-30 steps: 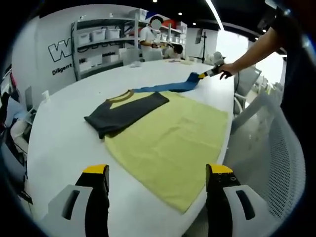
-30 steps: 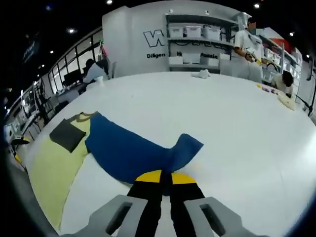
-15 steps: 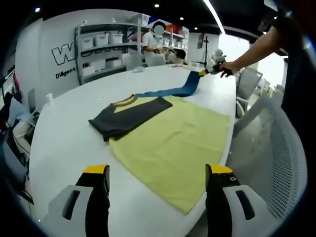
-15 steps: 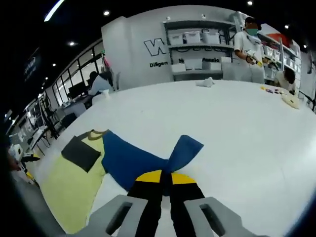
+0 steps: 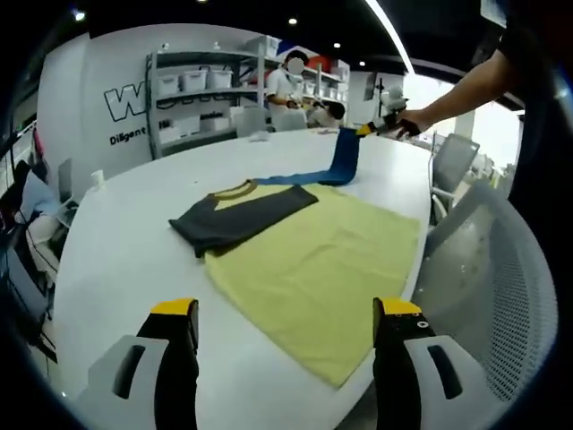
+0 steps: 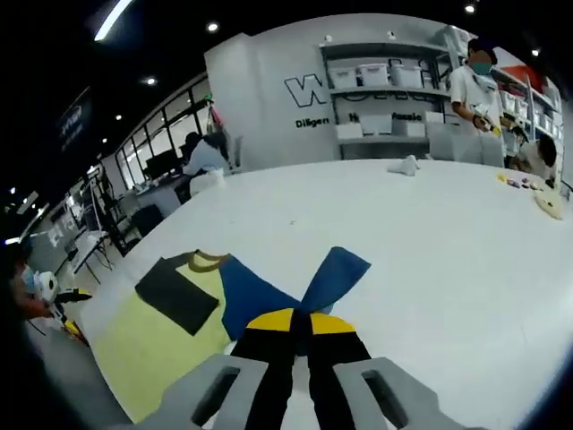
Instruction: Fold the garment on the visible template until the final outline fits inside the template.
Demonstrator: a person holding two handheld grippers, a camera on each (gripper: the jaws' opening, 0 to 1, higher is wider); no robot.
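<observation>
White counter [image 5: 116,242] in shelved office, shirt [image 5: 309,260] flat, right tool [image 6: 301,315] pinching blue sleeve [image 6: 333,273], left tool [image 5: 282,309] wide.

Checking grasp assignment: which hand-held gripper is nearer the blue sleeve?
Right. The right hand-held gripper is shut on the blue sleeve, lifting it off the table. The left hand-held gripper is open, across the yellow shirt body from it.

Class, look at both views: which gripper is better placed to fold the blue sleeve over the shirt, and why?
The right gripper: its jaws are shut on the blue sleeve, lifted off the table. The left gripper is open, holding nothing.
</observation>
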